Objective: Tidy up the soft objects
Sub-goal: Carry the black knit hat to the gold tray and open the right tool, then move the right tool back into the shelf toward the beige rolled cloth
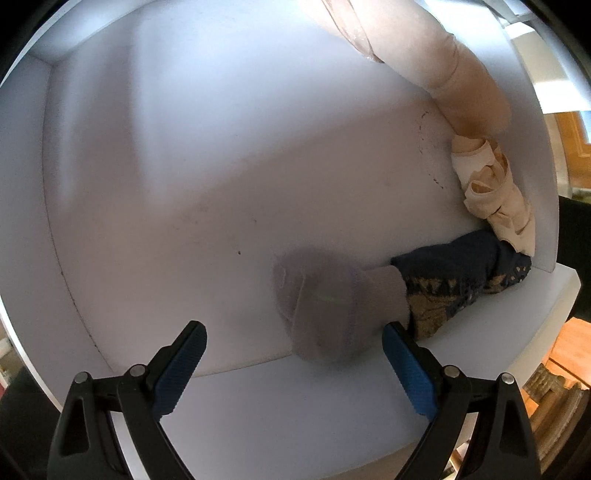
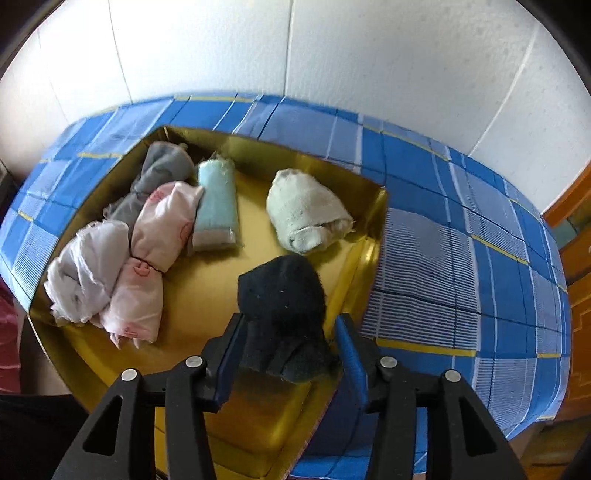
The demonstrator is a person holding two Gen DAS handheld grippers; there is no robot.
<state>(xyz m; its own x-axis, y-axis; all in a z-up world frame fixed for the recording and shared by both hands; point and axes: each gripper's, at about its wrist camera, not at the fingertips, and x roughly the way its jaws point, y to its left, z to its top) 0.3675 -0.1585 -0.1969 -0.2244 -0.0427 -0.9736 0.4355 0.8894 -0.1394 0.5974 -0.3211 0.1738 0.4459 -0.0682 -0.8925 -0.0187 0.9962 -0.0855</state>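
Left view: grey sock point(image 1: 332, 310) | right view: gold tray point(image 2: 207, 280), black sock point(image 2: 284, 314)

Left wrist view: white shelf compartment point(image 1: 221, 166) with smooth back and side panels, faint scuff marks, lit unevenly. Orange-brown wooden furniture point(image 1: 569, 129) at the right edge. Right wrist view: white panelled wall point(image 2: 332, 48) behind a surface covered in blue checked cloth point(image 2: 461, 240); daylight bright.

Grey roll point(image 1: 325, 314) motion-blurred; beige fabric point(image 1: 373, 29) cut off top.
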